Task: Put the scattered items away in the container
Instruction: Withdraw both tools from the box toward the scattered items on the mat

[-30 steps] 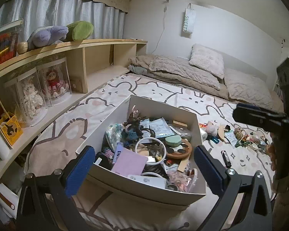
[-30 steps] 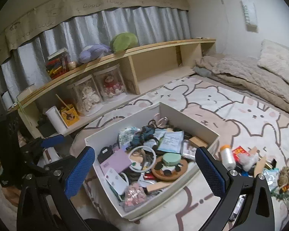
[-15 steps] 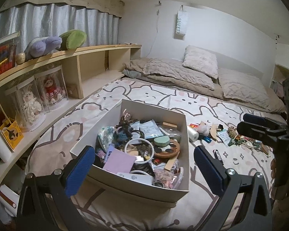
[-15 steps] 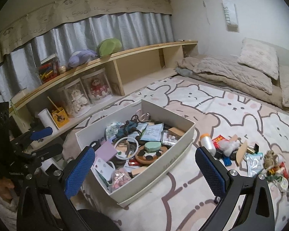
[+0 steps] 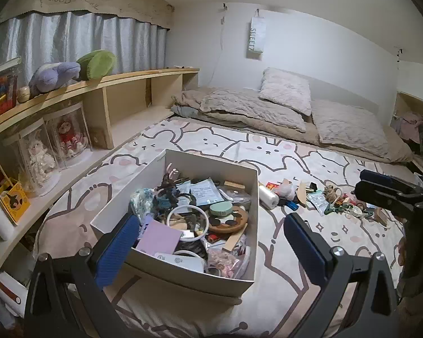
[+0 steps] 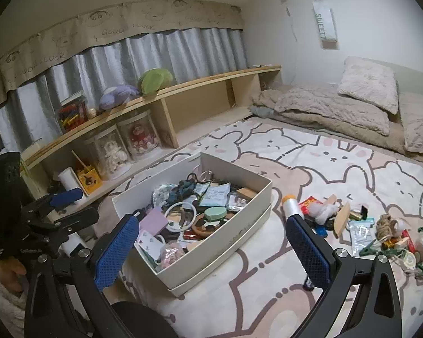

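Cream rectangular cardboard box, full of small trinkets, sits on a bear-print bedspread. Loose scattered small items lie just to its right, on the bedspread. Both the left gripper and the right gripper hover above, blue-padded jaws spread wide, holding nothing.

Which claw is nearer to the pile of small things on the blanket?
Right. The right claw hangs open beside the pile; the left claw, open, is across the box.

Cream box on pink-and-white bunny-print bedspread; blue-padded jaws.
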`<action>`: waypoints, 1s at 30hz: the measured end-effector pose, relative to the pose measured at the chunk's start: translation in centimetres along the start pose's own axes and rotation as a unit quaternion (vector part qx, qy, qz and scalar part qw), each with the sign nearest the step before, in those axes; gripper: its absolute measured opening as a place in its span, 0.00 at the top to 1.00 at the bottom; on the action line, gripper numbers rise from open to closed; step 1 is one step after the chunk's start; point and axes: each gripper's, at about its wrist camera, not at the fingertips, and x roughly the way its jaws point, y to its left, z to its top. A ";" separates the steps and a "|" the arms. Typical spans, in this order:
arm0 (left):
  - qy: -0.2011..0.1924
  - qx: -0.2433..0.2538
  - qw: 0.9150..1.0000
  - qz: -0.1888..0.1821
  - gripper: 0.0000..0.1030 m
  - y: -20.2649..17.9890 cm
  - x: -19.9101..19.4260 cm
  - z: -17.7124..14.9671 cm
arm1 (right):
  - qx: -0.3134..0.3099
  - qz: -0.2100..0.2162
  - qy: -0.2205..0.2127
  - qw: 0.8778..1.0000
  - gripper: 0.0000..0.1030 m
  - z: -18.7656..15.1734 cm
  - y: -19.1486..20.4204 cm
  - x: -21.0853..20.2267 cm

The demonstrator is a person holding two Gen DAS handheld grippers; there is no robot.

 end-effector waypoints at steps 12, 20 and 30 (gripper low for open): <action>-0.016 0.005 1.000 -0.025 0.00 -2.9 0.7 1.7 | 0.006 -0.044 -0.025 0.999 0.00 0.6 -3.3 -4.4; -0.019 0.014 0.998 -0.059 0.00 -5.9 1.6 2.2 | 0.018 -0.083 -0.035 0.996 0.00 0.3 -6.8 -7.4; -0.032 0.023 0.996 -0.079 0.00 -9.5 2.1 2.9 | 0.030 -0.117 -0.034 0.992 0.00 -0.6 -10.1 -10.9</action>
